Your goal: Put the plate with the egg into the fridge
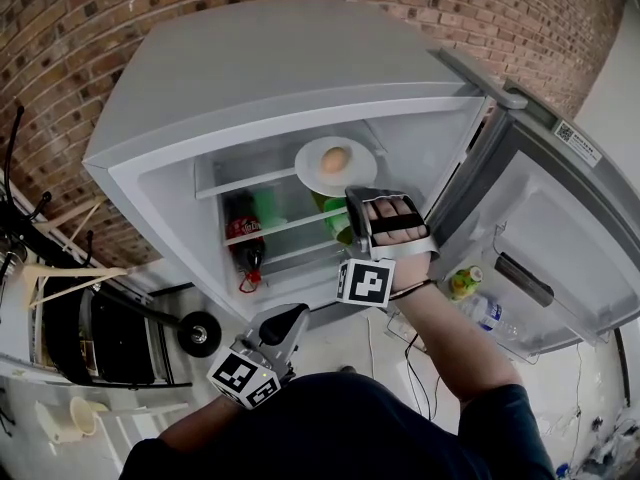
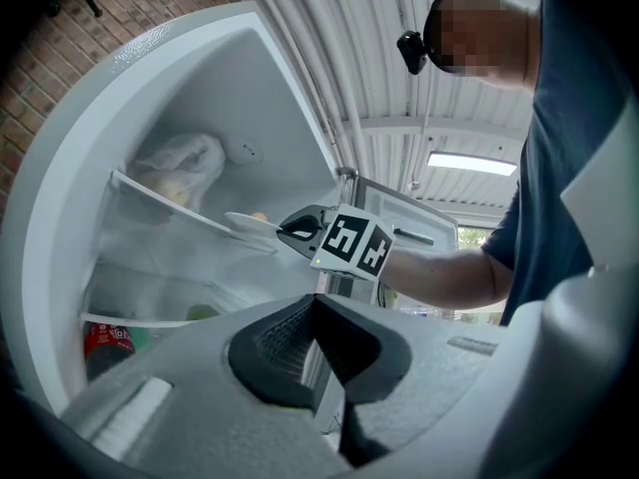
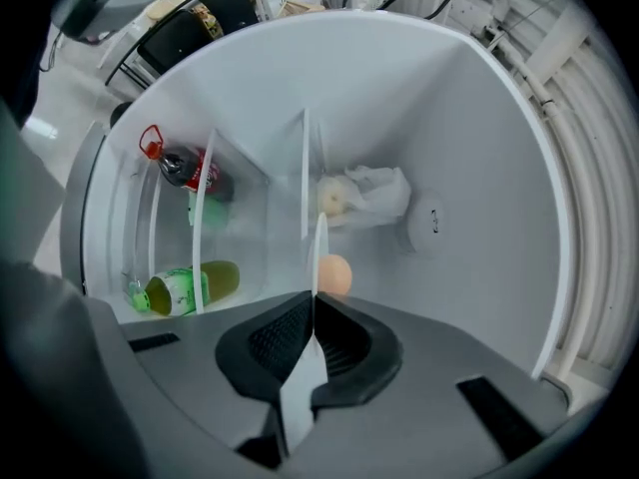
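Observation:
A white plate (image 1: 318, 168) carrying a brown egg (image 1: 335, 158) is at the front of the fridge's upper shelf (image 1: 245, 181). My right gripper (image 1: 352, 196) is shut on the plate's near rim. In the right gripper view the plate (image 3: 319, 242) runs edge-on out of the closed jaws (image 3: 312, 305), with the egg (image 3: 334, 273) just beyond. I cannot tell whether the plate rests on the shelf. My left gripper (image 1: 288, 318) hangs low in front of the fridge, shut and holding nothing. From the left gripper view (image 2: 315, 302), the right gripper (image 2: 298, 231) and the plate (image 2: 250, 225) show above.
The fridge door (image 1: 560, 238) stands open on the right, with bottles (image 1: 465, 281) in its rack. A plastic bag (image 3: 367, 193) lies at the back of the upper shelf. Lower down are a red-labelled bottle (image 3: 190, 171) and a green bottle (image 3: 190, 287). A brick wall (image 1: 80, 58) stands behind.

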Demonstrator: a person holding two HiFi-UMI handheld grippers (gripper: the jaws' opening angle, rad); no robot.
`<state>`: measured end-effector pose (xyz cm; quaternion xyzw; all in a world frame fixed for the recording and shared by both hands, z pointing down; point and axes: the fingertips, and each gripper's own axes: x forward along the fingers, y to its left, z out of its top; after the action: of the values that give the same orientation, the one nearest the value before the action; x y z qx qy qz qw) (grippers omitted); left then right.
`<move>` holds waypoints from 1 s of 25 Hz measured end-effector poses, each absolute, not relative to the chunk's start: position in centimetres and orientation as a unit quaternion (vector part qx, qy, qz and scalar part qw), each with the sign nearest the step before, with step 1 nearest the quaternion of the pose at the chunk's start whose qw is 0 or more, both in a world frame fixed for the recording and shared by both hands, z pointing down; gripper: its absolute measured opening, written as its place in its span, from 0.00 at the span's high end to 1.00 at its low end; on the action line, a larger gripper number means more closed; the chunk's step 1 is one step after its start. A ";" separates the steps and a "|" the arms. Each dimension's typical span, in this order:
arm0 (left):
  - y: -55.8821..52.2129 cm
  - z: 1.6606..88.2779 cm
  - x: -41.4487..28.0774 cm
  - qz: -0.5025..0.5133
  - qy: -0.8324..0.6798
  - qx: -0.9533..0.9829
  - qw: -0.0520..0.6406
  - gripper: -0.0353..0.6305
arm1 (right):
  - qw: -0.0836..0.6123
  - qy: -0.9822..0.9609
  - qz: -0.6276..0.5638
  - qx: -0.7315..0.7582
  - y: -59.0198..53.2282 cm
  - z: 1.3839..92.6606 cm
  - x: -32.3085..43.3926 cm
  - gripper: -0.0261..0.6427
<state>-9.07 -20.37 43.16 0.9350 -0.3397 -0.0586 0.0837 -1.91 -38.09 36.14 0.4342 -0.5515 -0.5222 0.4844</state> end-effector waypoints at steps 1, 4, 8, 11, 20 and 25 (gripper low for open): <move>-20.4 43.2 -9.2 -0.060 -0.342 0.934 0.085 0.94 | 0.486 -0.551 -0.521 0.434 -38.4 36.1 -1.9 0.93; -20.6 43.3 -9.5 -0.059 -0.345 0.933 0.088 0.94 | 0.492 -0.550 -0.518 0.432 -39.4 36.3 -1.9 0.93; -20.8 43.6 -9.9 -0.060 -0.348 0.931 0.093 0.94 | 0.501 -0.549 -0.516 0.426 -40.4 36.5 -2.1 0.93; -20.9 43.8 -10.1 -0.061 -0.350 0.930 0.095 0.94 | 0.509 -0.549 -0.513 0.419 -41.3 36.9 -2.2 0.93; -21.5 44.0 -10.9 -0.063 -0.353 0.929 0.090 0.94 | 0.522 -0.553 -0.497 0.418 -44.2 37.1 -2.3 0.94; -21.6 44.0 -11.2 -0.065 -0.357 0.927 0.093 0.94 | 0.536 -0.543 -0.500 0.410 -45.3 37.3 -2.4 0.94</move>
<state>-11.20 -21.59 44.01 0.9273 -0.3566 -0.0646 0.0935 -2.36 -45.29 37.34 0.4099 -0.5429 -0.5004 0.5356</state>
